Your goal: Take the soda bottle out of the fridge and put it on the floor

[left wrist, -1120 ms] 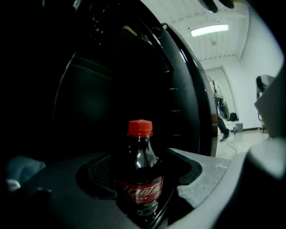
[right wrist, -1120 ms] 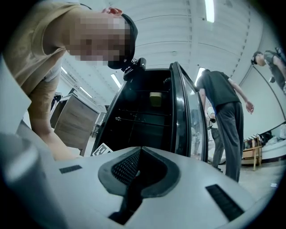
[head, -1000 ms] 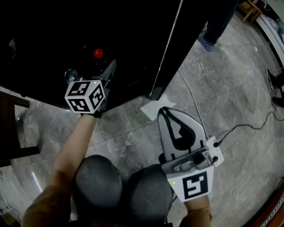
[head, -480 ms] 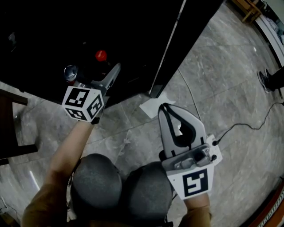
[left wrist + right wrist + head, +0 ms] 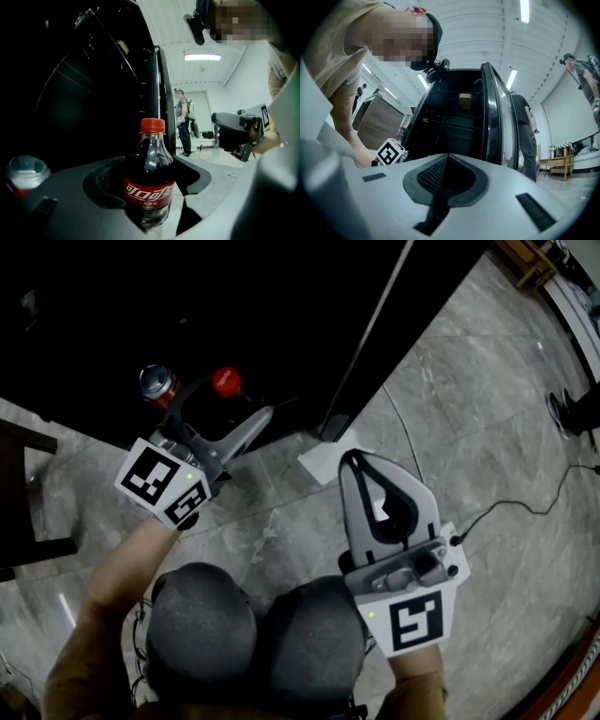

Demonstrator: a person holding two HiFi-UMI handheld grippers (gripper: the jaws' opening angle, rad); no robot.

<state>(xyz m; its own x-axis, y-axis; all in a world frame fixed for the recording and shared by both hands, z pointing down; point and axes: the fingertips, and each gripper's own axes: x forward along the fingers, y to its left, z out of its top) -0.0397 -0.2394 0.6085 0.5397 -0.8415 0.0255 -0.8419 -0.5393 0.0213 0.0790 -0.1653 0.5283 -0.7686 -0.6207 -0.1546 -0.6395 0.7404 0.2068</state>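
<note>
Soda bottle [image 5: 149, 180] upright, long axis vertical, red cap up, clamped in left gripper [image 5: 227, 397] at fridge [image 5: 281, 306] opening, frame upper left, w/ can [image 5: 157, 382] beside; right gripper [image 5: 356, 460] jaws together, empty, lower right.

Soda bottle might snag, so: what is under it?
Unseen: the soda bottle has its base covered by the jaws of the left gripper. A can stands beside it.

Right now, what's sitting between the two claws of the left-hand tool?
A red-capped soda bottle stands between the jaws of the left gripper, which are closed on its body. The left gripper view shows this plainly.
</note>
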